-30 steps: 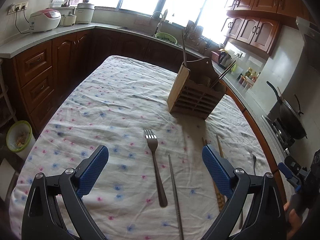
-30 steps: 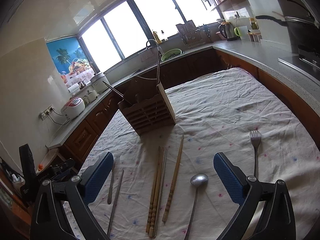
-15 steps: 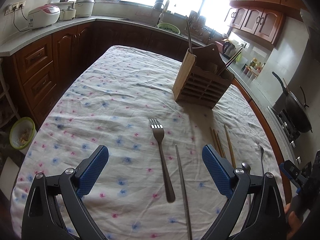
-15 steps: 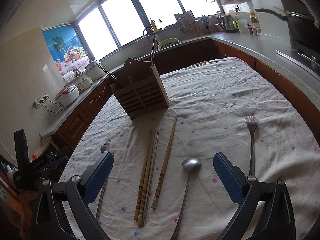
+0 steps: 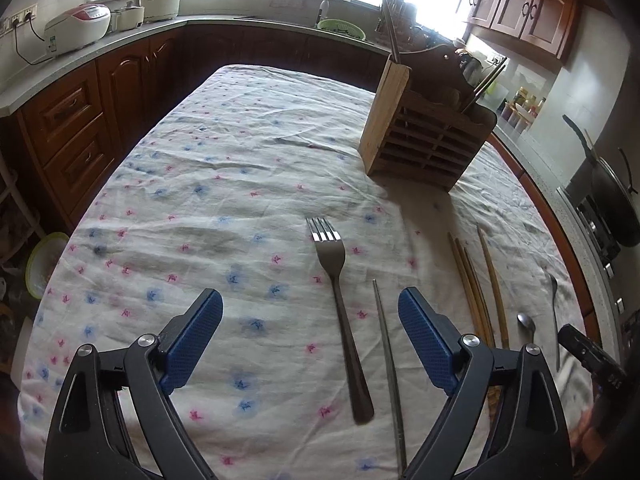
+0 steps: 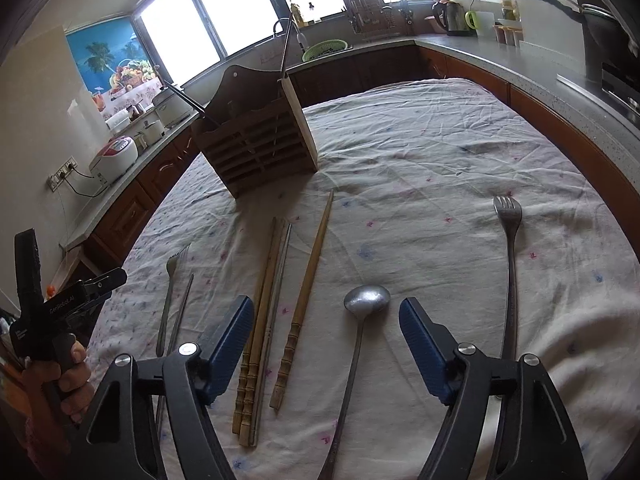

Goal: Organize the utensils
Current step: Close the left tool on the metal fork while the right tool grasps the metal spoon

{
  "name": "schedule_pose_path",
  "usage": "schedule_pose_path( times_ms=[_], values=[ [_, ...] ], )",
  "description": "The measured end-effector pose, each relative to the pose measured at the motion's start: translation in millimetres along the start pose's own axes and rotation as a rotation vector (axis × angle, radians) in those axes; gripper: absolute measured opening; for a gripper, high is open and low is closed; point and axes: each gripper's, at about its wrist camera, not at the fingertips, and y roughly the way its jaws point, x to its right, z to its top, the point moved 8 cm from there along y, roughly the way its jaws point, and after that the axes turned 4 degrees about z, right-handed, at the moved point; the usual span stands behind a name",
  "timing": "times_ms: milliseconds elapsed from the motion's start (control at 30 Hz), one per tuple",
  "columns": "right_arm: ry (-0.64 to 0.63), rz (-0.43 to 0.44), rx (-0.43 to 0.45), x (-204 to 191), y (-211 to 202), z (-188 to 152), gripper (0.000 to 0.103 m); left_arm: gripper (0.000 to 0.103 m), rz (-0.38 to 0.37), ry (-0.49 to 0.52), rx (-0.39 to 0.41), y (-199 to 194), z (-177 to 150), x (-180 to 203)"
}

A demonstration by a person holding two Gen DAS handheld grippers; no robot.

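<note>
A wooden slatted utensil holder [image 5: 424, 136] stands on the floral tablecloth, also in the right wrist view [image 6: 260, 140], with a couple of utensils in it. My left gripper [image 5: 310, 324] is open and empty; a steel fork [image 5: 340, 300] and a metal chopstick [image 5: 390, 368] lie between its fingers. My right gripper [image 6: 326, 330] is open and empty above a steel spoon [image 6: 362, 320] and a wooden chopstick [image 6: 306, 300]. More wooden chopsticks [image 6: 260, 320] and a second fork [image 6: 510, 264] lie beside them.
The table's cloth [image 5: 208, 184] drops off at the left edge. Dark wooden cabinets and a counter [image 5: 80, 64] ring the table, with a rice cooker [image 5: 76, 28] on it. A wok [image 5: 616, 200] sits on the stove at right. The left hand-held gripper [image 6: 52, 312] shows in the right wrist view.
Both grippers have moved forward and lower toward the table; the utensils and holder look closer. Both stay open and nothing has been taken hold of.
</note>
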Motion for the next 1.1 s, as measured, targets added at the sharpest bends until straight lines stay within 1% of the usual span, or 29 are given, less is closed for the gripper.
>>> schedule_pose_path(
  times_ms=[33, 67, 100, 133, 167, 233, 267, 333, 367, 400, 433, 467, 500, 533, 600, 733, 833, 1100],
  values=[
    [-0.005, -0.007, -0.014, 1.8, 3.7, -1.9, 0.063, 0.087, -0.003, 0.005, -0.011, 5.2, -0.6, 1.4],
    [-0.010, -0.015, -0.028, 2.6, 6.9, -3.9, 0.060, 0.084, -0.002, 0.010, -0.022, 10.5, -1.1, 2.8],
    [-0.014, -0.023, -0.044, 3.5, 10.5, -6.2, 0.054, 0.080, -0.002, 0.015, -0.033, 15.5, -1.4, 4.7],
    [-0.018, -0.030, -0.060, 3.9, 14.7, -8.5, 0.050, 0.078, -0.005, 0.021, -0.044, 20.6, -1.9, 6.7],
    [-0.021, -0.036, -0.072, 4.3, 18.0, -10.7, 0.048, 0.076, -0.007, 0.027, -0.055, 25.9, -2.2, 8.5],
    [-0.030, -0.061, -0.094, 5.7, 24.7, -14.9, 0.041, 0.072, -0.004, 0.039, -0.083, 36.5, -2.5, 11.3],
    [-0.034, -0.071, -0.107, 6.5, 27.8, -17.1, 0.040, 0.069, -0.004, 0.044, -0.093, 40.7, -2.1, 12.7],
    [-0.037, -0.082, -0.131, 8.7, 33.2, -20.7, 0.031, 0.066, -0.002, 0.056, -0.112, 49.0, -1.1, 15.0],
    [-0.036, -0.087, -0.140, 10.4, 35.6, -22.1, 0.029, 0.063, -0.001, 0.062, -0.120, 53.0, -0.6, 16.0],
    [-0.036, -0.092, -0.148, 11.9, 37.7, -23.2, 0.025, 0.061, 0.002, 0.067, -0.129, 56.7, -0.5, 16.9],
    [-0.040, -0.099, -0.152, 12.9, 39.1, -23.2, 0.021, 0.060, 0.009, 0.072, -0.130, 59.1, 0.2, 17.6],
    [-0.047, -0.108, -0.152, 13.3, 40.0, -22.0, 0.020, 0.057, 0.017, 0.082, -0.123, 60.0, 2.0, 18.5],
    [-0.049, -0.110, -0.154, 13.6, 40.5, -21.3, 0.015, 0.051, 0.019, 0.089, -0.124, 61.2, 2.7, 19.1],
    [-0.047, -0.106, -0.154, 13.4, 41.1, -20.1, 0.009, 0.047, 0.023, 0.094, -0.121, 62.2, 4.0, 19.5],
    [-0.040, -0.092, -0.153, 13.3, 41.8, -18.5, 0.005, 0.018, 0.018, 0.101, -0.122, 65.1, 6.6, 20.2],
    [-0.048, -0.055, -0.137, 4.6, 39.9, -14.8, 0.004, 0.018, -0.010, 0.100, -0.119, 66.2, 9.4, 20.7],
    [-0.048, -0.029, -0.117, -1.5, 35.4, -10.1, 0.004, 0.018, -0.039, 0.087, -0.107, 58.5, 9.9, 21.6],
    [-0.031, 0.008, -0.043, -11.0, 15.7, 12.4, 0.004, 0.018, -0.090, 0.069, -0.012, 10.0, 23.7, 22.2]
  ],
)
